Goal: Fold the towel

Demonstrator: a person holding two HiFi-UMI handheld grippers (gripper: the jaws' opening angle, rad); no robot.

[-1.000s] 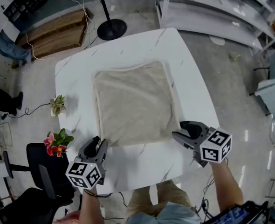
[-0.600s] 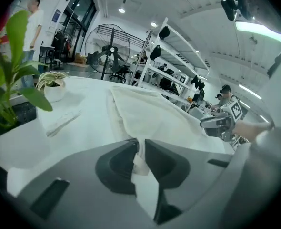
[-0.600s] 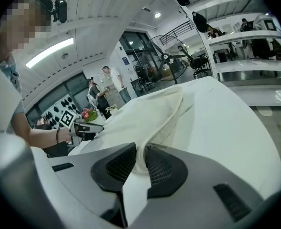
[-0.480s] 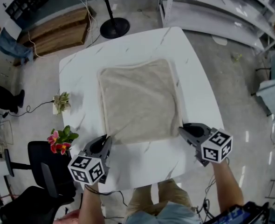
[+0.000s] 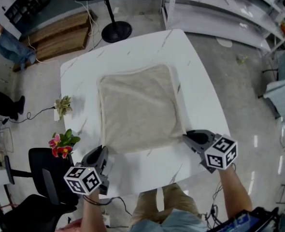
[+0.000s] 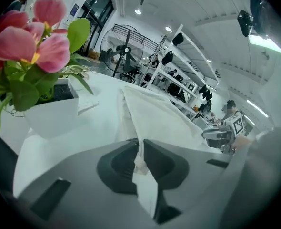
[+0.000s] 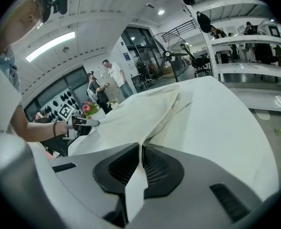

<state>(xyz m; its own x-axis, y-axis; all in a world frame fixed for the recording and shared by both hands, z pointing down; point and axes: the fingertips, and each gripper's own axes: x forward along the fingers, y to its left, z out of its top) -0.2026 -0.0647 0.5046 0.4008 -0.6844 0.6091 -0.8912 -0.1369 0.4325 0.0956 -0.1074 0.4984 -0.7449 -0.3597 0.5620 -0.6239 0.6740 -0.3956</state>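
A beige towel [image 5: 137,108] lies spread flat and square on the white marble-look table [image 5: 84,76]. My left gripper [image 5: 103,152] is at the towel's near left corner. Its jaws have just been closing and now pinch the cloth [image 6: 150,113], which runs up between the fingers of the left gripper [image 6: 140,149]. My right gripper [image 5: 187,138] is at the near right corner. Its jaws have also just been closing and are now shut on the towel's edge [image 7: 140,111], which shows as a thin fold in the right gripper [image 7: 140,149]. Both corners are slightly lifted.
A white pot of pink flowers [image 5: 59,146] stands just left of the table, close to my left gripper, and it looms large [image 6: 50,116] in the left gripper view. A black chair [image 5: 41,178], a small plant [image 5: 63,105], a fan base [image 5: 116,30] and shelving [image 5: 220,13] surround the table.
Both grippers stood open at the towel's near corners a second ago. Each has since shut on its corner. The left gripper has shifted slightly along the near edge.
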